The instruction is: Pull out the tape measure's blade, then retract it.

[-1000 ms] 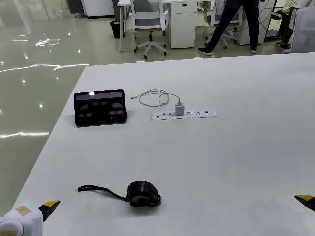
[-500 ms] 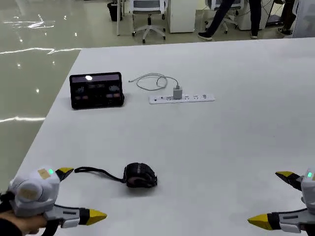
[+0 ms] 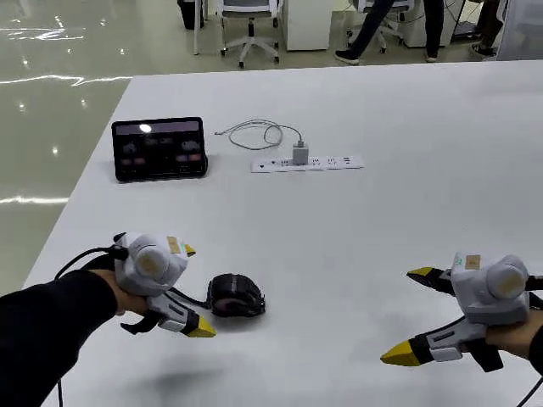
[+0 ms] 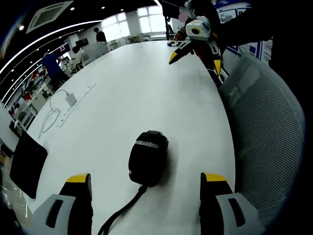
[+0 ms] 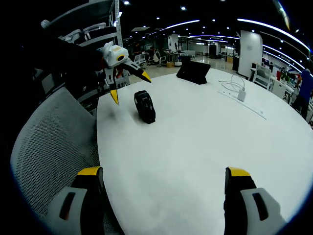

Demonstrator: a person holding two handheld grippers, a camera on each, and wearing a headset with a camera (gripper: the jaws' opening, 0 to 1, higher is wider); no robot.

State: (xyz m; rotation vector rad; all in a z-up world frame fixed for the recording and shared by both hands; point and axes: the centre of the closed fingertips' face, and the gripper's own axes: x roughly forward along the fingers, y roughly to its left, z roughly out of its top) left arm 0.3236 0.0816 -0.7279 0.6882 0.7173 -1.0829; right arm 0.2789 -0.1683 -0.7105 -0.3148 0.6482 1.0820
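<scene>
Head view: a bare white counter [image 3: 356, 229] runs to the far edge, with glossy floor [image 3: 51, 102] on the left and office chairs [image 3: 248, 25] along the top. The tape measure [image 3: 235, 295] lies at lower left. Just beside it is the left gripper [image 3: 196, 291], its fingers spread wide and holding nothing. The right gripper [image 3: 404, 315] at lower right is just as wide and empty. A tablet [image 3: 159, 148] and a power strip [image 3: 307, 163] sit at upper left.

Left gripper view: the tape measure [image 4: 148, 156] lies low in the centre, between the yellow-tipped fingers [image 4: 77, 188]. A mesh chair [image 4: 264, 132] stands at the right.

Right gripper view: the tape measure [image 5: 145, 106] lies at upper left on the counter, with ceiling lights [image 5: 195, 22] overhead.
</scene>
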